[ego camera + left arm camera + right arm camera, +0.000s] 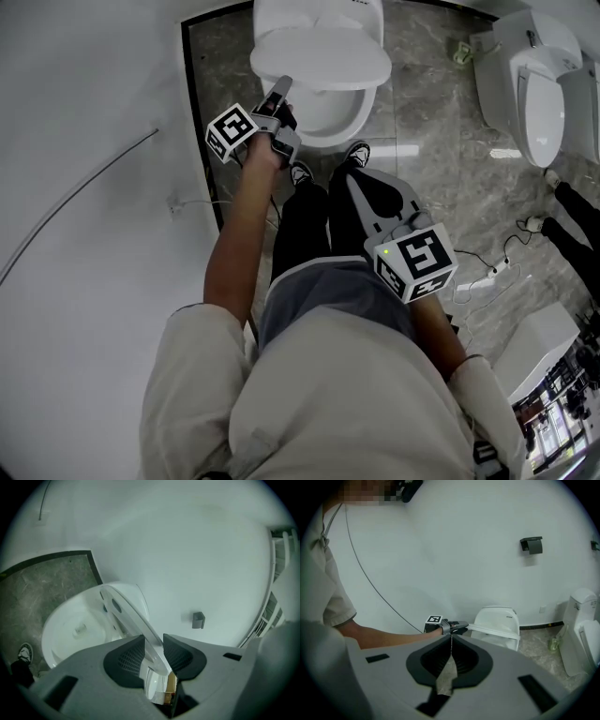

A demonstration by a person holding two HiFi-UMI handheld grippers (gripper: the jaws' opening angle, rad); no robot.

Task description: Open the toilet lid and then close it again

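The white toilet (328,117) stands at the top of the head view against the wall. Its lid (323,56) is partly raised over the open bowl (70,630). My left gripper (279,94) is shut on the lid's front edge. In the left gripper view the lid (129,616) runs as a thin white blade between the two dark pads (124,660), and the left gripper (153,645) presses on it. My right gripper (353,178) hangs shut and empty over the person's legs. From the right gripper (451,638) I see the toilet (497,623) and the left gripper (457,627) beyond.
A second toilet (539,84) stands at the right on the grey marble floor (441,159). A power strip (487,277) with cables lies on the floor, and a white box (534,347) sits lower right. A paper holder (532,544) hangs on the wall. The person's shoes (354,152) are just before the bowl.
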